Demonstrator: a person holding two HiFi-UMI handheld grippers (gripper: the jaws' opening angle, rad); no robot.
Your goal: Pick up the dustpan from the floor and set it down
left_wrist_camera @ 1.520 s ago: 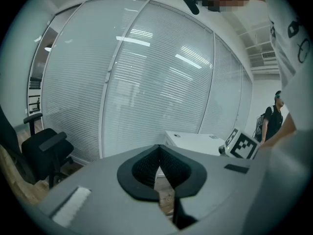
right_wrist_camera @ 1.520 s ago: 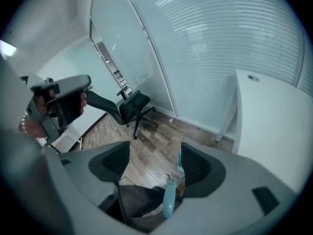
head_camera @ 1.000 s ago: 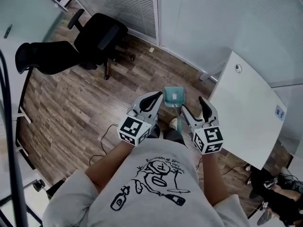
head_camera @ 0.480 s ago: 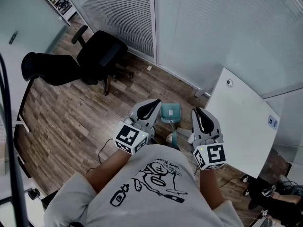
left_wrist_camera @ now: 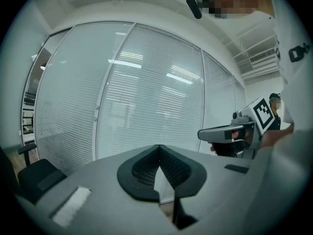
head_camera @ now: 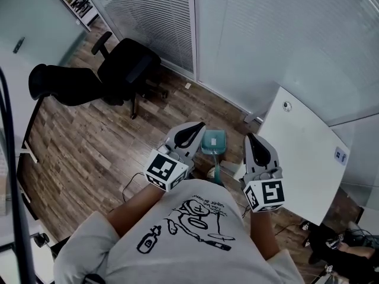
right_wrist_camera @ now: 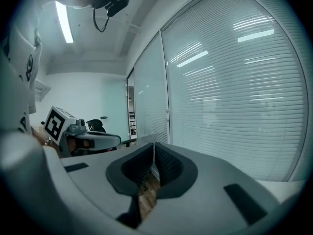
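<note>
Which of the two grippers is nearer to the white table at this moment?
Right. The right gripper, its jaws just closed on nothing, hangs beside the edge of the white table; the left gripper is farther, on the other side of the dustpan on the floor.

- Floor [head_camera: 83, 147]: brown wood-look planks, grained, low sheen.
- Dustpan [head_camera: 214, 141]: teal plastic, smooth.
- Table [head_camera: 302, 152]: white top, smooth, matt.
- Chair [head_camera: 127, 58]: black upholstery, matt.
- Left gripper [left_wrist_camera: 157, 148], right gripper [right_wrist_camera: 154, 146]: grey plastic shells, matt.
- Pads [left_wrist_camera: 144, 169]: black, finely ribbed, rubber-like.
- Shirt [head_camera: 189, 235]: grey cloth, black print.
- Partition [head_camera: 249, 34]: glass, slatted blinds.
</note>
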